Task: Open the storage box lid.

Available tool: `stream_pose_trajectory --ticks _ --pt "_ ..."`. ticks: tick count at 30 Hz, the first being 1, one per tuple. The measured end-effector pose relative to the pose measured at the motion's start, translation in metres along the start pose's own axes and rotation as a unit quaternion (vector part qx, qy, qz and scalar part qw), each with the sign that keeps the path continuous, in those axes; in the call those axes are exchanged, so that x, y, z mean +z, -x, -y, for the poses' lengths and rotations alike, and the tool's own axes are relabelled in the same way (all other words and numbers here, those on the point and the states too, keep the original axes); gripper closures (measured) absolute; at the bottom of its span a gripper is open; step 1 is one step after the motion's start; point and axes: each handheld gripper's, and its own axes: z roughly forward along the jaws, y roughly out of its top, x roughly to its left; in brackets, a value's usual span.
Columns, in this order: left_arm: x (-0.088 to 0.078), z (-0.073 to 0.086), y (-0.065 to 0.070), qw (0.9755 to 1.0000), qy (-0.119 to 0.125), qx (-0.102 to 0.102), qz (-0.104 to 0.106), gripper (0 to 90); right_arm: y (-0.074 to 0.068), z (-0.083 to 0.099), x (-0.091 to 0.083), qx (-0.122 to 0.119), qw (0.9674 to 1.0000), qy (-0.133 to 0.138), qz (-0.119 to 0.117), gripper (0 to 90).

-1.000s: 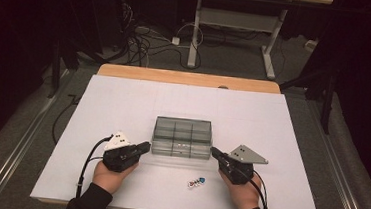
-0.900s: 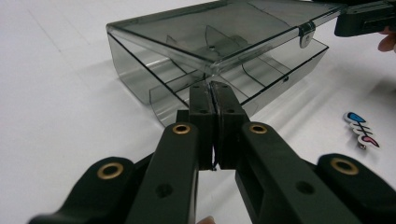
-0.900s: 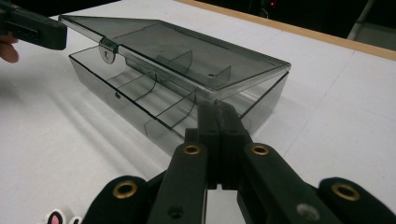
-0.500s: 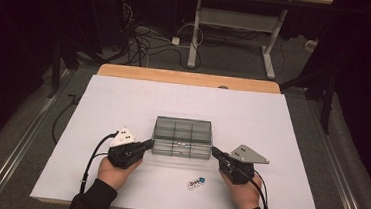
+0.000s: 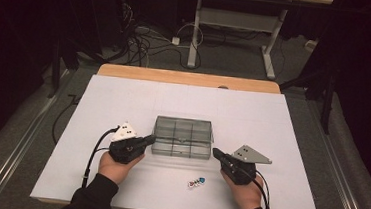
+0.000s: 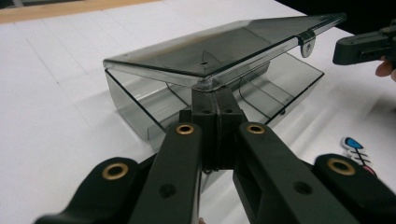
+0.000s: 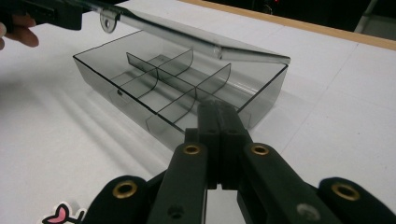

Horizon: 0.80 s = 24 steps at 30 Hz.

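Note:
A smoky clear compartment box (image 5: 182, 137) sits mid-table with its hinged lid (image 6: 224, 51) tilted up. My left gripper (image 6: 215, 100) is shut, its joined tips tucked under the lid's near corner at the box's left front (image 5: 151, 139). My right gripper (image 7: 217, 108) is shut too, its tips against the box's right front wall (image 5: 216, 152). Inside the box (image 7: 154, 79) thin dividers form several empty cells under the lid (image 7: 187, 37). The left gripper (image 7: 51, 14) shows far off at the lid's latch end, and the right gripper (image 6: 364, 46) shows beyond the latch.
A small colourful fish-shaped sticker (image 5: 196, 182) lies on the white table cover (image 5: 123, 104) in front of the box, between my hands. A wooden table edge (image 5: 185, 77) runs along the back. Cables (image 5: 143, 41) and a desk frame (image 5: 230, 23) stand on the floor behind.
My left gripper has edged slightly forward to the box's left front corner. The right gripper has stayed put.

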Motion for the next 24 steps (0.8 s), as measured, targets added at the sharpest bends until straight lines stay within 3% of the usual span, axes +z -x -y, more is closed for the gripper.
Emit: stream_pose_trajectory --ticks 14,24 --pt "0.004 -0.006 -0.001 1.0 0.0 0.002 -0.004 88.4 0.006 0.001 -0.011 0.001 1.0 0.007 0.004 90.0" --pt "0.004 -0.012 -0.007 0.9999 -0.01 -0.005 -0.004 88.4 0.004 0.005 -0.011 0.002 1.0 -0.003 0.0 90.0"
